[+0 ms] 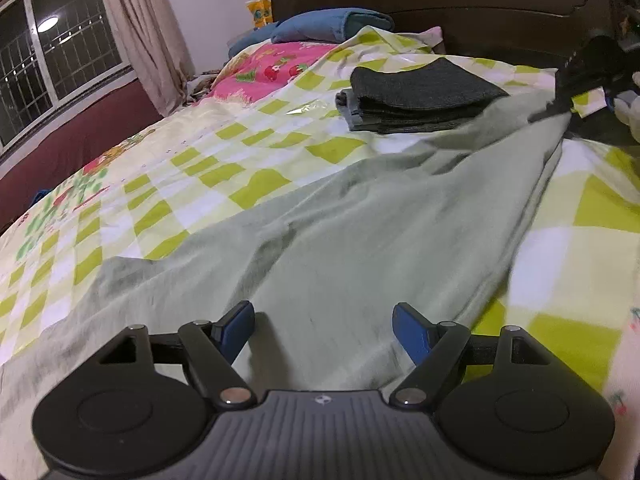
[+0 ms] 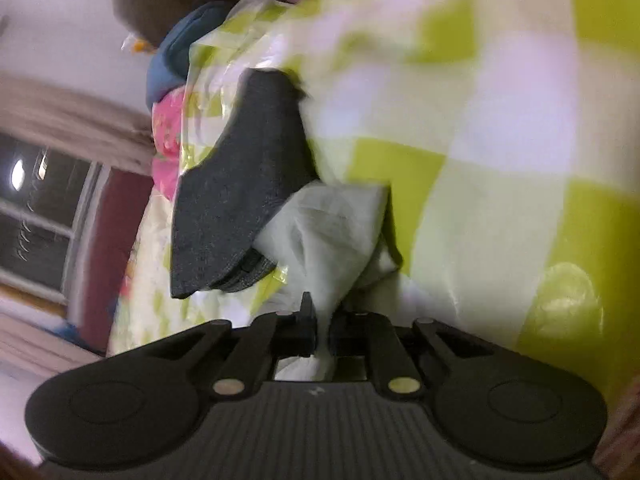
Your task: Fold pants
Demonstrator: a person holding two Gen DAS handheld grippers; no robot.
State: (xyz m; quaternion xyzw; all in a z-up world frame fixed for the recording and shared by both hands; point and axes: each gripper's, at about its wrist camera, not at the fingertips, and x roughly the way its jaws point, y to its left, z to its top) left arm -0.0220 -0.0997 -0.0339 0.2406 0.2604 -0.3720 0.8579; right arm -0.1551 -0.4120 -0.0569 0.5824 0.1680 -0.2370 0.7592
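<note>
Pale green cotton pants (image 1: 360,216), 1 pair, spread flat across the checked bedspread (image 1: 224,168), running from the near edge toward the headboard (image 1: 440,4). 1 stack of dark folded garments (image 1: 420,96) lies beyond them. Step in hand, as judged: lifting 1 end to begin a fold. Right gripper (image 2: 322,320): jaws pressed nearly together, pinching a bunch of the green fabric. Left gripper (image 1: 324,320): jaws spread wide, holding nothing, poised just above the near end. Next move calls for the left to close on cloth.
</note>
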